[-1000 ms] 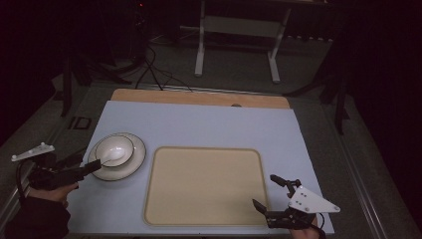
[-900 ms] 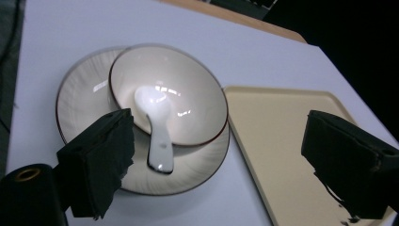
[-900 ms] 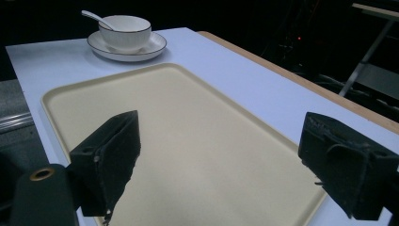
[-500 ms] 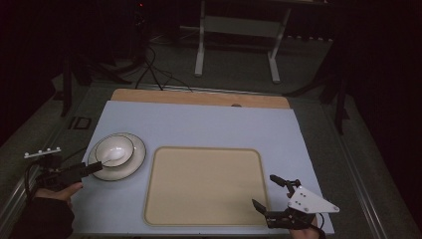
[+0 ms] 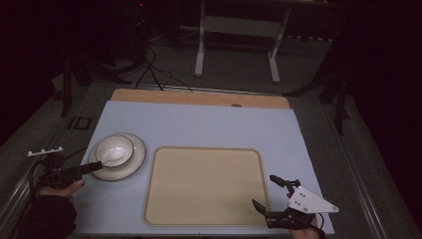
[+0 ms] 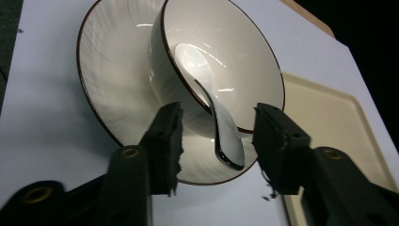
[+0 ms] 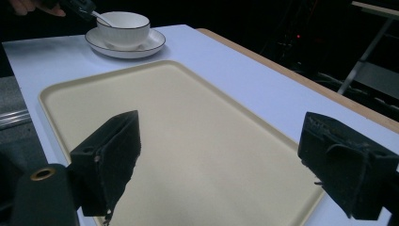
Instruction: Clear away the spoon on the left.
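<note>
While its jaws have just been closing, the left gripper (image 6: 216, 136) straddles the handle of the white spoon (image 6: 214, 108) without yet pressing it. That spoon lies in the bowl (image 5: 115, 150) on the saucer (image 5: 135, 162) near the tabletop's left edge. By the near right corner, the right gripper (image 5: 266, 191) hangs spread wide over the beige tray (image 5: 204, 184).

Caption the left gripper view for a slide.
Left tool, jaws just closing, straddles the spoon handle over the bowl rim, pads not yet touching; plate beneath.
</note>
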Available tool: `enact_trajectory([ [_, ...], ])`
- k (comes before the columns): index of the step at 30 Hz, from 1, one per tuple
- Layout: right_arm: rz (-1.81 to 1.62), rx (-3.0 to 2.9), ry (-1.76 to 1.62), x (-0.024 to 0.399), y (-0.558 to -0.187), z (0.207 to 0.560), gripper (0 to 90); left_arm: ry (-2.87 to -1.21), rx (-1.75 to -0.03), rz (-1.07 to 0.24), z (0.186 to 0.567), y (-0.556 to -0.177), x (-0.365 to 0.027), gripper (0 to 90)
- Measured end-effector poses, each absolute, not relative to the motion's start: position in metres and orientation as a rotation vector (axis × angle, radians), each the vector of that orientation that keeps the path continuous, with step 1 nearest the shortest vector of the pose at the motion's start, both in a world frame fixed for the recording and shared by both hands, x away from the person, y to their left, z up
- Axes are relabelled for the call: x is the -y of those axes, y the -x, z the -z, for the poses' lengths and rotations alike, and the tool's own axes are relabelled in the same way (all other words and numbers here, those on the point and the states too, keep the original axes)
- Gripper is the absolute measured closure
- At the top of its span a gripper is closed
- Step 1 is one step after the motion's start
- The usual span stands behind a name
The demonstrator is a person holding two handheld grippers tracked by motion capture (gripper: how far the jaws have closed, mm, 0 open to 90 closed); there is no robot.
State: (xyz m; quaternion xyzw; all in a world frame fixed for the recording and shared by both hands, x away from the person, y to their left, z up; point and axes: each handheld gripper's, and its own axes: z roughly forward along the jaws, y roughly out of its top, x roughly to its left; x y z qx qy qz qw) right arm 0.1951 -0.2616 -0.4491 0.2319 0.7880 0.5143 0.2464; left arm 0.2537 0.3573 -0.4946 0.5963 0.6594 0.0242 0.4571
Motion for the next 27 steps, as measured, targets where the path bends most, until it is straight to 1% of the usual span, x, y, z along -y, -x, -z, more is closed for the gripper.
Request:
enact_trajectory([
  [3,-1.400,-2.149,-0.632,0.2616,-0.1950,0.4489,13.7,-1.481,-1.633,-0.052,0.4959,-0.2558,-0.3566,57.5],
  [6,-1.399,-2.148,-0.633,0.2616,-0.1950,0.4490,13.8,-1.478,-1.641,-0.051,0.4964,-0.2572,-0.3553,64.1],
  [7,-1.398,-2.149,-0.634,0.2618,-0.1950,0.4490,13.8,-1.474,-1.637,-0.044,0.4969,-0.2576,-0.3552,68.3],
  [8,-1.398,-2.149,-0.634,0.2618,-0.1950,0.4490,13.8,-1.473,-1.642,-0.043,0.4971,-0.2580,-0.3549,68.3],
  [9,-1.397,-2.148,-0.636,0.2618,-0.1950,0.4490,13.8,-1.474,-1.648,-0.052,0.4969,-0.2580,-0.3547,70.9],
  [10,-1.397,-2.148,-0.636,0.2618,-0.1950,0.4490,13.8,-1.474,-1.648,-0.048,0.4969,-0.2581,-0.3550,70.9],
  [14,-1.395,-2.147,-0.632,0.2611,-0.1944,0.4490,13.8,-1.495,-1.628,-0.059,0.4963,-0.2576,-0.3552,75.5],
  [21,-1.399,-2.145,-0.637,0.2621,-0.1949,0.4487,13.9,-1.509,-1.636,-0.071,0.4938,-0.2579,-0.3514,79.5],
  [22,-1.398,-2.142,-0.636,0.2620,-0.1948,0.4487,13.9,-1.508,-1.637,-0.069,0.4935,-0.2581,-0.3509,82.3],
  [23,-1.398,-2.142,-0.636,0.2620,-0.1948,0.4487,13.9,-1.509,-1.637,-0.068,0.4934,-0.2581,-0.3503,82.3],
  [24,-1.398,-2.141,-0.635,0.2622,-0.1948,0.4485,13.9,-1.513,-1.640,-0.077,0.4930,-0.2580,-0.3495,84.2],
  [27,-1.401,-2.133,-0.638,0.2634,-0.1951,0.4481,13.9,-1.521,-1.639,-0.073,0.4924,-0.2583,-0.3477,84.8],
])
